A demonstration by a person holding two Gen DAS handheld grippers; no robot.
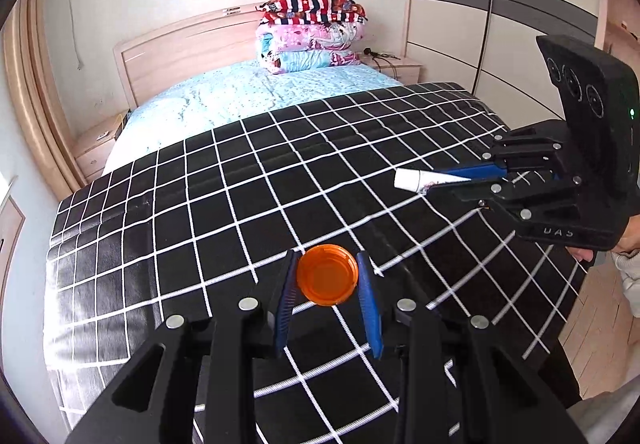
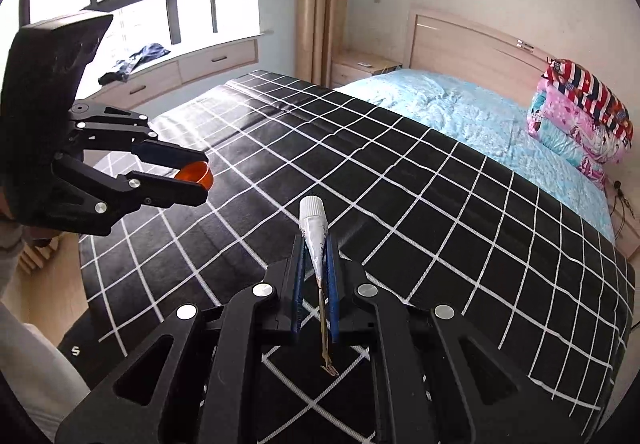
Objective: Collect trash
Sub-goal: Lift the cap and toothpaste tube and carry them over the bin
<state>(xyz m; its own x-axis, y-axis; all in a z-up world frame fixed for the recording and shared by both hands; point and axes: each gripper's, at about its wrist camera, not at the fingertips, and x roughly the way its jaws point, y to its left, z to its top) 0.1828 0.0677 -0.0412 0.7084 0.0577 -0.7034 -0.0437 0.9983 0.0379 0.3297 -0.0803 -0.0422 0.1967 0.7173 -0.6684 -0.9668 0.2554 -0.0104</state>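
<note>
Between my left gripper's [image 1: 327, 276] blue pads sits the orange cap [image 1: 327, 275] — pinched on both sides, hollow side facing me, held clear above the black checked cover [image 1: 248, 180]. Off to the right of those fingers I see my right gripper [image 1: 476, 178], nearly shut, clamping a squeezed-out white tube [image 1: 420, 179] by its flat body, w/ the capped end sticking out past the tips. Same story from the right wrist view: the tube's crimped tail trails back between the pads toward me, cap end pointing ahead.

So both pieces of trash are picked up, one per hand, neither touching the cover. Nothing else that looks like litter shows on the checked cover ahead of the fingers, as far as I can tell. What's left, I judge: carry both to a bin or bag & let go. No bin is in either view — can't say where it is. Grip on the tube looks thin, so it could slip.
</note>
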